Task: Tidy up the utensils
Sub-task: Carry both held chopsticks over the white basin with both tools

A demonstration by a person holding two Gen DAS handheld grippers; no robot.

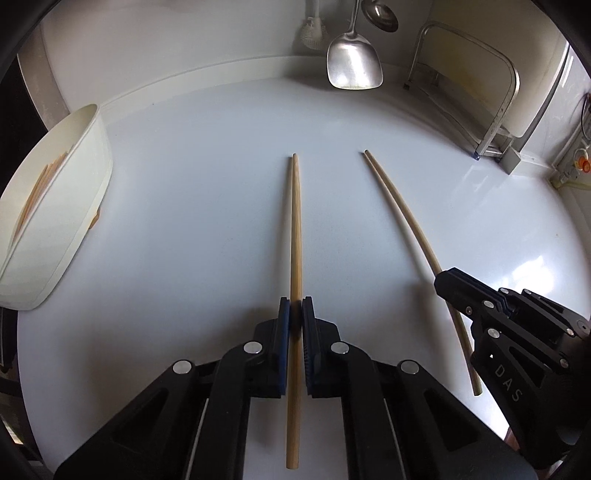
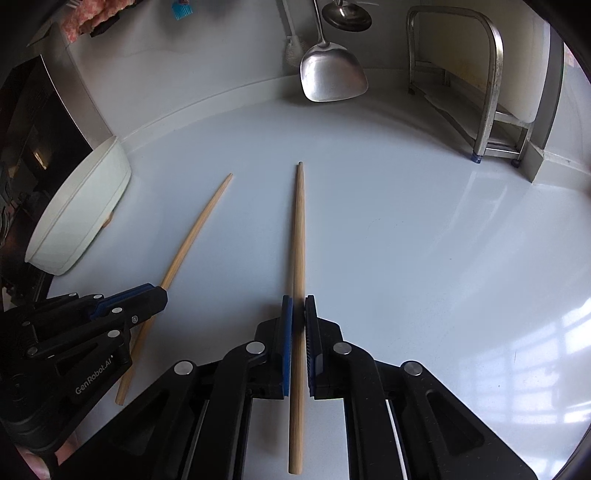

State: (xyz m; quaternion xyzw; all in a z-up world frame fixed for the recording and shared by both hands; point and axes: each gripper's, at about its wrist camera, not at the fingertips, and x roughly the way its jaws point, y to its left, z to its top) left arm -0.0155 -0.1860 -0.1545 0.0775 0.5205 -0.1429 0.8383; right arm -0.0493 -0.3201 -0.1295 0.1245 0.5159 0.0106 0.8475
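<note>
Sitting at the far left of the surface (image 1: 221,184) is a white oval tub (image 1: 79,206), smooth-walled and plastic-looking, and inside it a few pale wooden sticks (image 1: 38,192) lean along the wall; how many, it's hard to tell. A small orange-brown bit peeks out at the tub's base.

Now the action: the left gripper (image 1: 296,314) has its blue-padded jaws clamped on a pair of wooden chopsticks (image 1: 295,229), round, tapered, straight-grained, running away from the camera with the thin tips far out and the thick ends back under the black linkage. The right gripper (image 2: 298,314) mirrors it, jaws closed tight on a second pair of chopsticks (image 2: 299,229) of the same light wood. Each camera catches the other gripper beside it with its sticks lying roughly parallel, well apart from its own pair. Whether the sticks rest on the surface or float just above it can't be told.

The surface is glossy white, throwing back window light. At the back wall hang a steel spatula (image 1: 352,62), broad and scooped, a round steel ladle (image 1: 382,14) and a white brush (image 1: 312,31). Far right stands a metal rack (image 2: 487,85) of bent tubing.
</note>
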